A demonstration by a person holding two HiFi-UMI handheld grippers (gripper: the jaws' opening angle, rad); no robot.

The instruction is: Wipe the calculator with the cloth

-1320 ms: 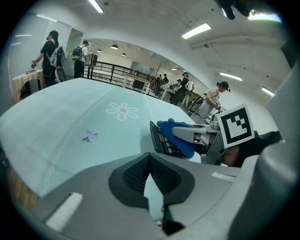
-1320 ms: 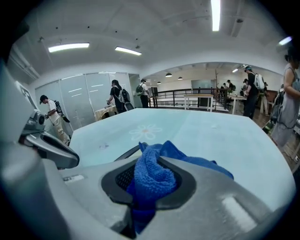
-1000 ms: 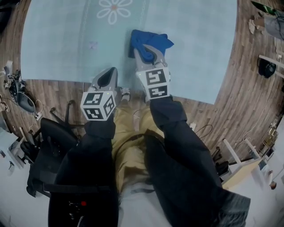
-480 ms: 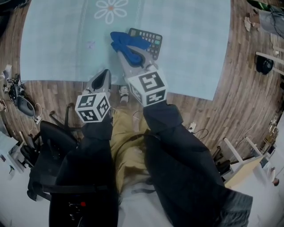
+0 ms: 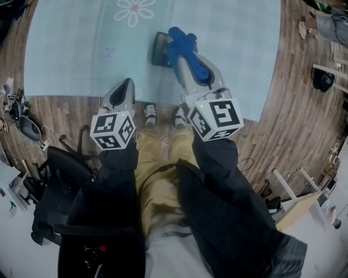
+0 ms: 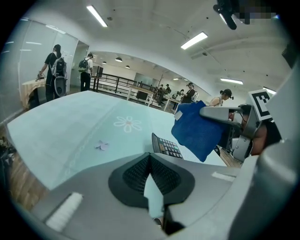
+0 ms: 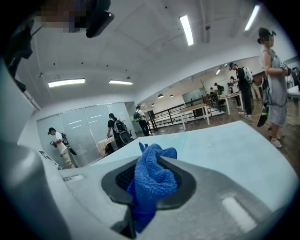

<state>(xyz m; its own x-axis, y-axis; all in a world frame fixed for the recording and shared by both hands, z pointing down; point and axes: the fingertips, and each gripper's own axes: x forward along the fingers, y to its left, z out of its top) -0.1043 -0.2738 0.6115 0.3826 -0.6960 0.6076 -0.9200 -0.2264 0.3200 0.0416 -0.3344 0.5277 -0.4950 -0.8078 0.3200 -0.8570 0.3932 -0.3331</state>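
Observation:
A dark calculator (image 5: 159, 49) lies on the pale blue tablecloth (image 5: 70, 54), angled up at its far end in the left gripper view (image 6: 165, 146). My right gripper (image 5: 181, 50) is shut on a blue cloth (image 5: 183, 43) and holds it over the calculator's right part, hiding that part. In the right gripper view the cloth (image 7: 150, 180) bulges out between the jaws of the right gripper (image 7: 152, 168). My left gripper (image 5: 126, 86) hovers shut and empty over the table's near edge, left of the calculator. From the left gripper (image 6: 150, 157) I see the cloth (image 6: 199, 133) hanging.
A white flower print (image 5: 133, 11) and a small purple one (image 5: 110, 52) mark the tablecloth. The table's near edge (image 5: 65, 98) runs above wooden floor. A black chair (image 5: 62, 168) stands at the lower left. Several people stand far off in both gripper views.
The right gripper swept the cloth across the calculator: left half a second ago, now back to the right, leaving the calculator's left end showing. The left gripper barely moved.

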